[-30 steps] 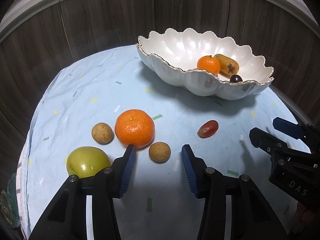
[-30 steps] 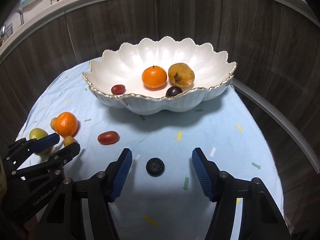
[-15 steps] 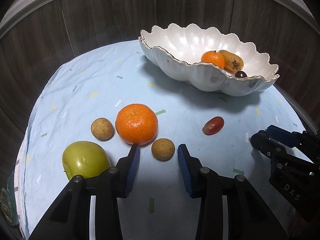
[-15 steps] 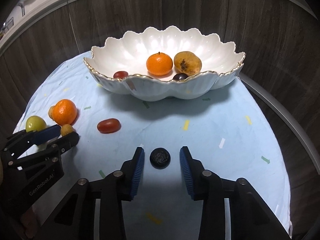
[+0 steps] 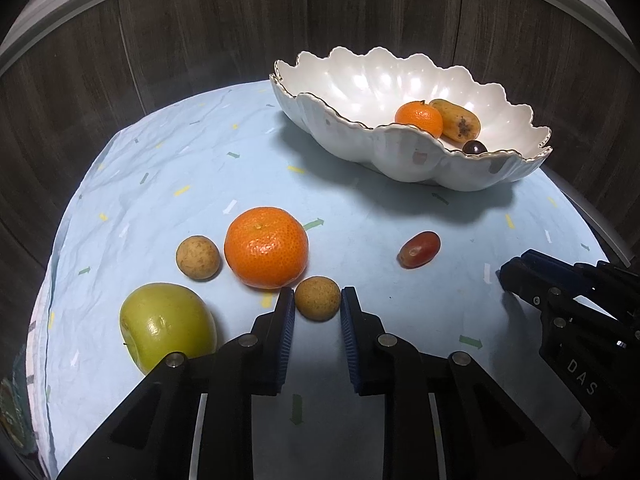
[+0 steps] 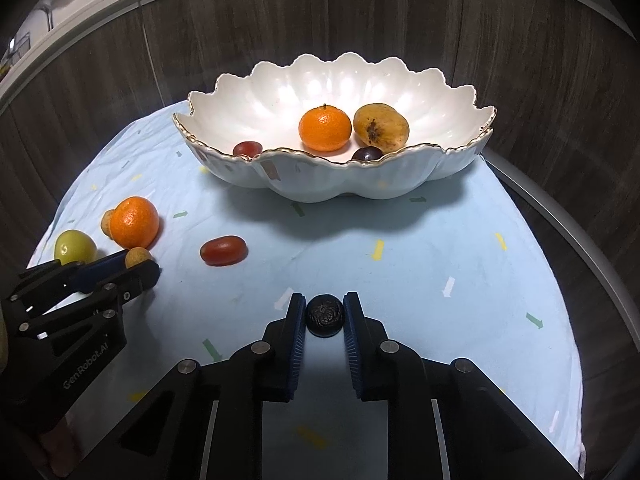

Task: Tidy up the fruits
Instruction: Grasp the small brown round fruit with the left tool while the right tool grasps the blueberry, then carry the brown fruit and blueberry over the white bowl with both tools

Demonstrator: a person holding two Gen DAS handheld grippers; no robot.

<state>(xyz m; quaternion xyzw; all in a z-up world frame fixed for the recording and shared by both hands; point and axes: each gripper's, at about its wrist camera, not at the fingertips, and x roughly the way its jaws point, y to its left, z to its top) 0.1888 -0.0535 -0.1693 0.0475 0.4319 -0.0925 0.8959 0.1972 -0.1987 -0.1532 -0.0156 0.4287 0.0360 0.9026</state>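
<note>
pale blue cloth (image 5: 360,208) with confetti marks covers the table, and your left gripper (image 5: 318,306) at lower centre of its view has just been closing – its blue pads now press both sides of a small tan round fruit (image 5: 318,298) lying on the cloth. crowding that grip: the big orange (image 5: 266,247) touches the tan fruit from the upper left, a green fruit (image 5: 168,328) sits just beside your left finger, and a second tan fruit (image 5: 198,257) lies left of the orange. a red grape (image 5: 419,249) sits apart at centre right.

your right gripper (image 6: 324,316) has also just been closing, and holds a small black wrinkled fruit (image 6: 324,315) tight between its pads, with open cloth around it.

the white scalloped bowl (image 6: 320,184) stands in the upper part of both views. only the right view shows the red fruit (image 6: 248,148) at the bowl's left inside – the left view's near rim hides it. both show the small orange (image 6: 325,129), the yellow-brown fruit (image 6: 381,127) and the dark grape (image 6: 367,153) inside.
</note>
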